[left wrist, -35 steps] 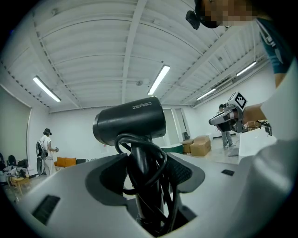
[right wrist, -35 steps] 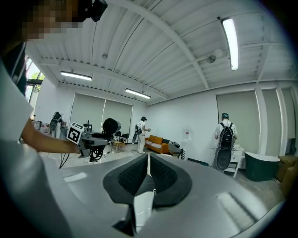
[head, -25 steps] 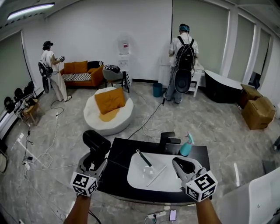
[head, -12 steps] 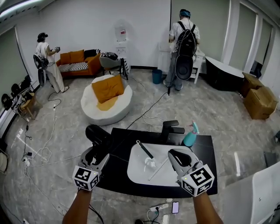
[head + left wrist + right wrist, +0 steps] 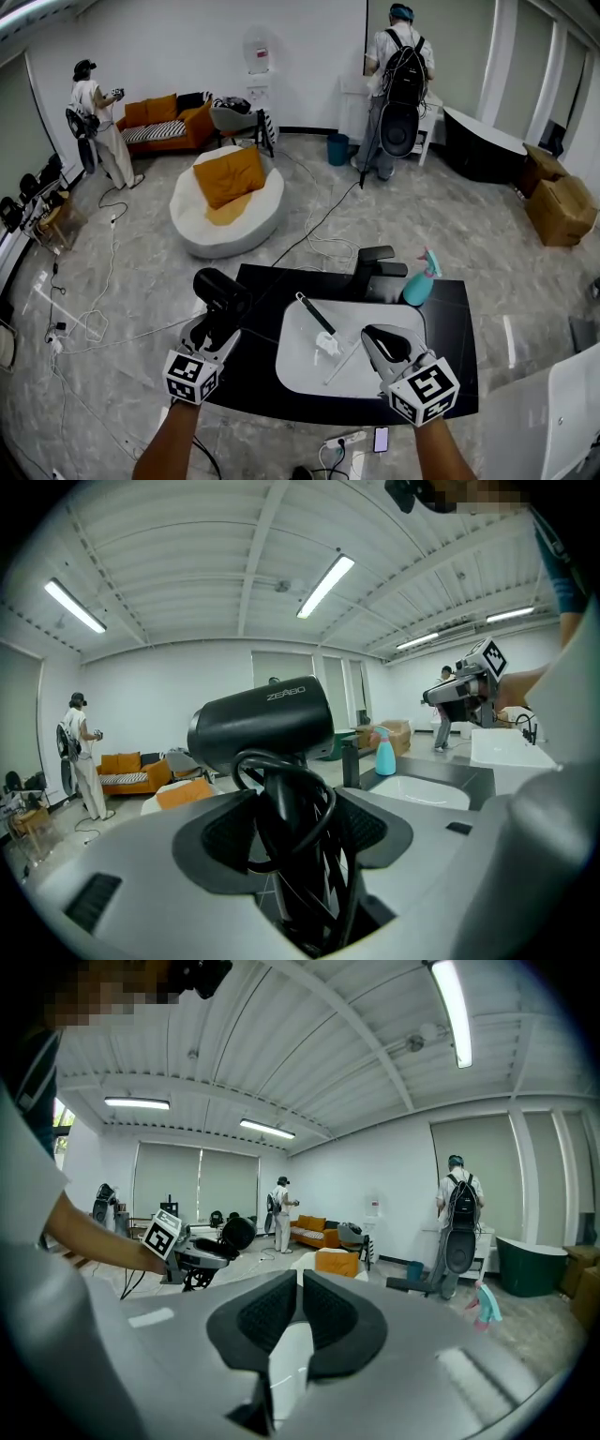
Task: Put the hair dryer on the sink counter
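Observation:
A black hair dryer point(image 5: 219, 290) with its cord wound round the handle is held upright in my left gripper point(image 5: 213, 321), just off the left end of the black sink counter point(image 5: 451, 349). In the left gripper view the jaws are shut on the dryer point(image 5: 263, 722) handle and cord, with the left gripper point(image 5: 291, 810) filling the foreground. My right gripper point(image 5: 373, 336) hovers over the right part of the white basin point(image 5: 300, 364), shut with nothing in it. The right gripper view shows the right gripper point(image 5: 300, 1283) with its pads together, and the hair dryer point(image 5: 236, 1233) far off to the left.
On the counter stand a black faucet point(image 5: 371, 267) and a teal spray bottle point(image 5: 420, 280); a black-handled brush point(image 5: 315, 314) lies in the basin. Cables point(image 5: 103, 281) run across the floor, and a phone point(image 5: 380, 439) lies below the counter front. A white pouf point(image 5: 225, 217) and two people are farther back.
The view has come a little closer to the counter. My left gripper with the hair dryer has edged right, nearer the counter's left end. The right gripper stays over the basin.

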Action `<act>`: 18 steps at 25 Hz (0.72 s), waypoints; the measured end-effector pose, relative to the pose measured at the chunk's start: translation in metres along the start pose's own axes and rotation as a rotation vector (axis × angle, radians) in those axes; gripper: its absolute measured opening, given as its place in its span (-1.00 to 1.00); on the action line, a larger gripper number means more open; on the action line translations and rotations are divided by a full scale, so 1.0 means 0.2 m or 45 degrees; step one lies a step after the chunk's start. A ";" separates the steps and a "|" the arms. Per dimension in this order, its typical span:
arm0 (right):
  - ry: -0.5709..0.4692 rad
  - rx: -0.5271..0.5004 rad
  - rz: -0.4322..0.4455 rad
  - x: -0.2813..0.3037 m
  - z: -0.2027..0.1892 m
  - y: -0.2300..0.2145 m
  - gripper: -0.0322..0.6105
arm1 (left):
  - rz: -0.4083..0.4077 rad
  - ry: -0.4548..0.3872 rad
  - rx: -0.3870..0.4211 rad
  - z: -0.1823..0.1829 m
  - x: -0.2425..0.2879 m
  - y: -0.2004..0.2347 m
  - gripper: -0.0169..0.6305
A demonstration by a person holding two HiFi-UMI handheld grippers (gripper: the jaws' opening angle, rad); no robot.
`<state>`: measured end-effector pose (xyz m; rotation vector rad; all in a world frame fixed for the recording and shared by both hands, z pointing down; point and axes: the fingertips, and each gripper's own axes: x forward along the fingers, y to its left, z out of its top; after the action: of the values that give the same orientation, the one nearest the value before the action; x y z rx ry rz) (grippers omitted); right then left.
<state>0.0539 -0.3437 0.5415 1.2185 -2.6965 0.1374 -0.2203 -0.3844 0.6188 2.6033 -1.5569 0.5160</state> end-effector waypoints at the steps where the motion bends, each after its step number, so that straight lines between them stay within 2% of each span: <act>1: 0.005 0.005 -0.001 0.01 -0.03 0.00 -0.80 | -0.004 0.009 -0.006 -0.03 0.02 0.00 -0.15; 18: 0.080 0.086 -0.031 0.09 -0.37 -0.04 -0.80 | -0.086 0.250 -0.026 -0.46 0.32 -0.01 -0.15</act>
<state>0.0582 -0.3513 0.6183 1.2437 -2.6425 0.2612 -0.2133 -0.4166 0.7250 2.4928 -1.4016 0.7206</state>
